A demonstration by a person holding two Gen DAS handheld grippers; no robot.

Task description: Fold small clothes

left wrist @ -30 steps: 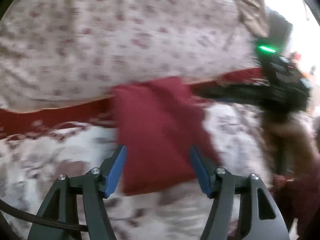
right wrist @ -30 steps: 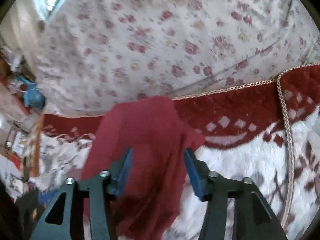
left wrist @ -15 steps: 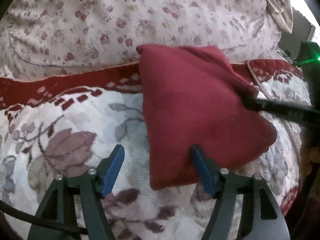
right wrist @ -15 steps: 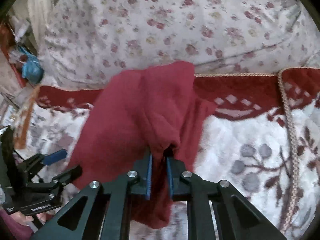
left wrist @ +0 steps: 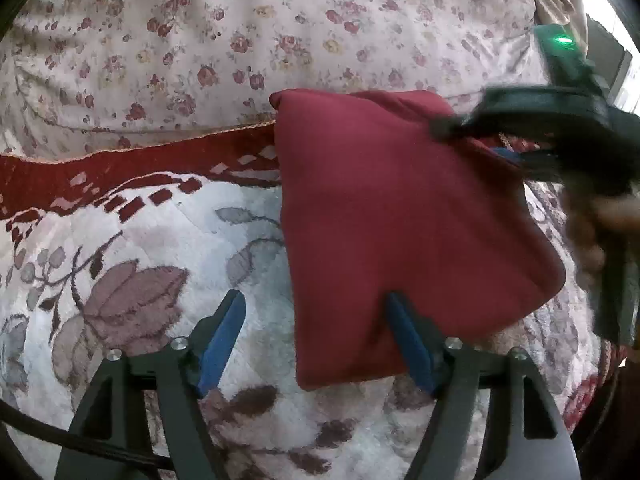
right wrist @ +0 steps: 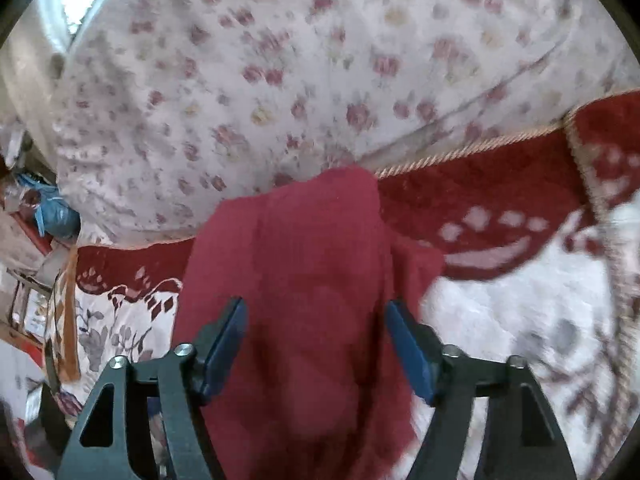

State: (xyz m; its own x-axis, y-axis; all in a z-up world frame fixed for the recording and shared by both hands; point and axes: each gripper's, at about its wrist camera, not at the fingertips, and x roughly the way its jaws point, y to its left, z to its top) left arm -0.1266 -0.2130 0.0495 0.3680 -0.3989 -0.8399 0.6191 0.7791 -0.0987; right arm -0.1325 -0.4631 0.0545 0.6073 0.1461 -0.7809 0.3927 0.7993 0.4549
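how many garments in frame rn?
1. A red cloth, folded, lies on the patterned blanket, its far corner reaching the floral sheet. Right wrist view shows the same cloth. None other is visible; folds could hide one.

No text, label, brand, number or sign can be read in either view. The fabrics carry only flower and leaf patterns, and the cluttered things at the left edge of the right wrist view are too small and blurred to show any lettering.
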